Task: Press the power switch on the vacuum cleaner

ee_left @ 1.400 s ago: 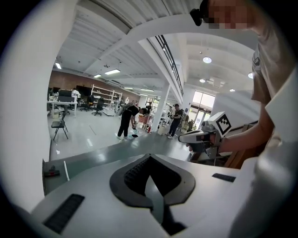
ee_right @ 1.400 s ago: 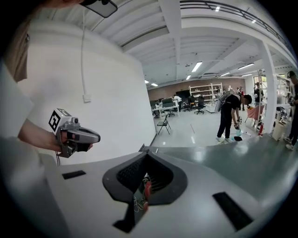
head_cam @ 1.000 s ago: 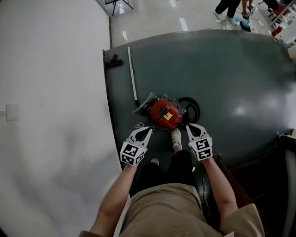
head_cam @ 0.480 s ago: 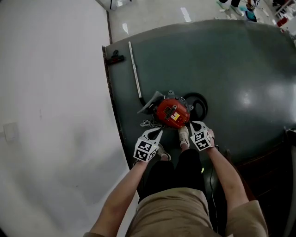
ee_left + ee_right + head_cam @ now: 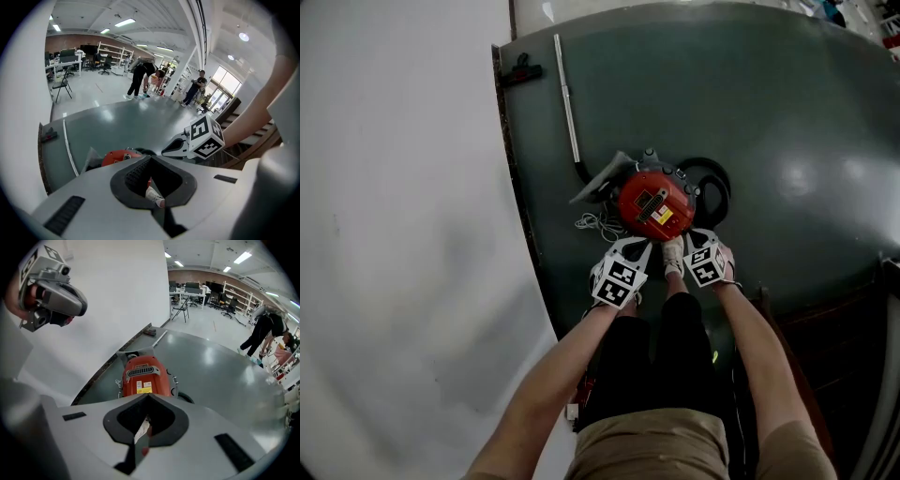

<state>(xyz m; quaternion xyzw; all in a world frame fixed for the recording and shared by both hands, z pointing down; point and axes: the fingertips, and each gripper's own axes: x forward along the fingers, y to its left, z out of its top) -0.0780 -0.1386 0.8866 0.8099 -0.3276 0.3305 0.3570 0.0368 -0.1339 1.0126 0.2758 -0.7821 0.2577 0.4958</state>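
The red vacuum cleaner (image 5: 654, 204) sits on the dark green floor mat (image 5: 787, 122), with a yellow label on top; I cannot pick out its power switch. My left gripper (image 5: 637, 247) is shut and empty, its tips just short of the vacuum's near left edge. My right gripper (image 5: 693, 235) is also shut and empty, at the near right edge beside the black hose (image 5: 715, 185). In the right gripper view the vacuum (image 5: 143, 376) lies straight beyond the closed jaws. The left gripper view shows the vacuum (image 5: 119, 157) low and left, and the right gripper (image 5: 174, 149).
A metal wand tube (image 5: 565, 94) runs from the vacuum to a floor nozzle (image 5: 520, 70) at the mat's far left corner. A white cord (image 5: 595, 225) lies left of the vacuum. My shoe (image 5: 673, 255) rests between the grippers. A white wall (image 5: 394, 234) borders the mat. People (image 5: 140, 77) stand far off.
Both grippers have moved forward and closer together, from well short of the vacuum to its near edge. The person has stepped closer, so the vacuum sits higher in the head view.
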